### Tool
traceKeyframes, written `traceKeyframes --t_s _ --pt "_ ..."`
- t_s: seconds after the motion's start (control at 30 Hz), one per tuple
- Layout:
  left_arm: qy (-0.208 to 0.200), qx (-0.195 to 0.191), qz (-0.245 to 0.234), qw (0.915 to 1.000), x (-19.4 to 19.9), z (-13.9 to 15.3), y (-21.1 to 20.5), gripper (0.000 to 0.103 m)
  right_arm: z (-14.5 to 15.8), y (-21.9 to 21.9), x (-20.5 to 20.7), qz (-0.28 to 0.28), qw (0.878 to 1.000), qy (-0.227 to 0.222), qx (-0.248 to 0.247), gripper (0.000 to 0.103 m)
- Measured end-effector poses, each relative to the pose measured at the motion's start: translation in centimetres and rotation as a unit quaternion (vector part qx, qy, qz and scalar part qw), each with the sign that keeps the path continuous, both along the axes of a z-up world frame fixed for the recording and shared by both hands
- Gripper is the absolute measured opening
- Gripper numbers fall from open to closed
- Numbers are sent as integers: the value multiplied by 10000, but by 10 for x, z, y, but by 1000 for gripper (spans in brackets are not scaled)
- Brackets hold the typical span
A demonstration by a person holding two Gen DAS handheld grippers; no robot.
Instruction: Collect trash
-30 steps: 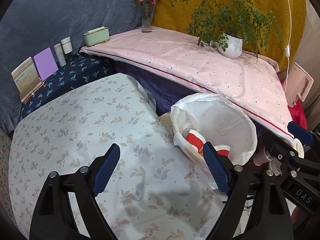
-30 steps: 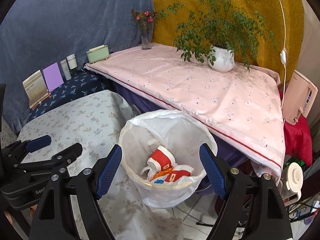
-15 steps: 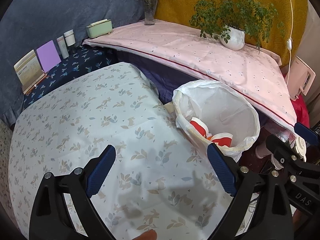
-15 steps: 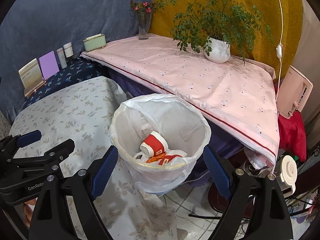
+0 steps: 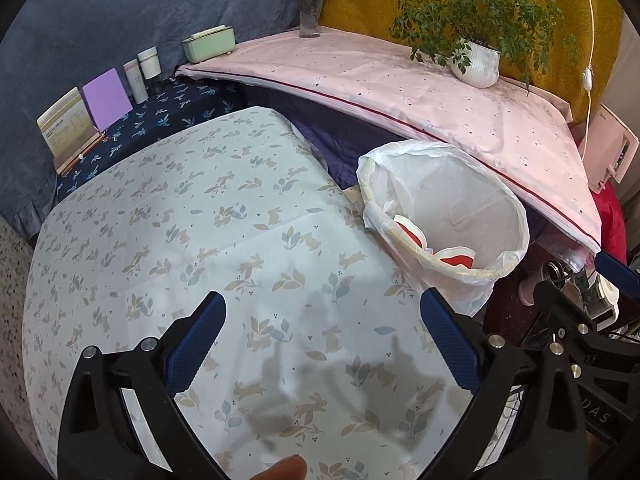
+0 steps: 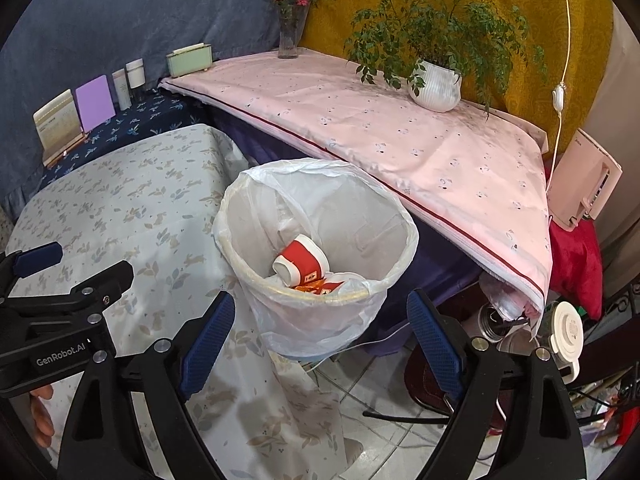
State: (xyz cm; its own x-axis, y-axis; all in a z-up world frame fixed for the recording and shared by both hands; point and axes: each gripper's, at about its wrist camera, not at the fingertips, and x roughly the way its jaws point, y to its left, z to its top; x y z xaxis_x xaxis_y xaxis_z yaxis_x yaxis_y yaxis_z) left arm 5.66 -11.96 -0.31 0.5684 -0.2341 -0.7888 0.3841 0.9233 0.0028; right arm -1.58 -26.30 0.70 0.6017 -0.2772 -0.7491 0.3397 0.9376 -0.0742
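The lined trash bin [image 6: 316,248] stands on the floor between the leaf-print counter [image 5: 180,240] and the pink-covered counter [image 6: 400,140], red-and-white paper cups [image 6: 302,265] lying inside. Light and crushable, those; the thin liner is soft and slippery, so take it by the rolled rim. Left gripper [image 5: 322,346] tilts down over the counter, jaws just opened wide, empty. Right gripper [image 6: 320,344] angles down at the bin, jaws spread, nothing between them.
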Motion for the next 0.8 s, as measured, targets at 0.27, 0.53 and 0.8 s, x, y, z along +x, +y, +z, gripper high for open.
traceKeyframes --t_s 0.27,0.53,0.8 --pt "-85 68 -15 9999 -11 1 2 93 -4 0 -8 -51 10000 11 47 84" --pt "-50 169 -59 9998 -20 -7 1 93 -6 -2 -16 -119 9999 29 84 84" --pt "-132 236 -112 9996 -27 -6 -5 93 -8 -1 -16 -112 9999 40 124 84"
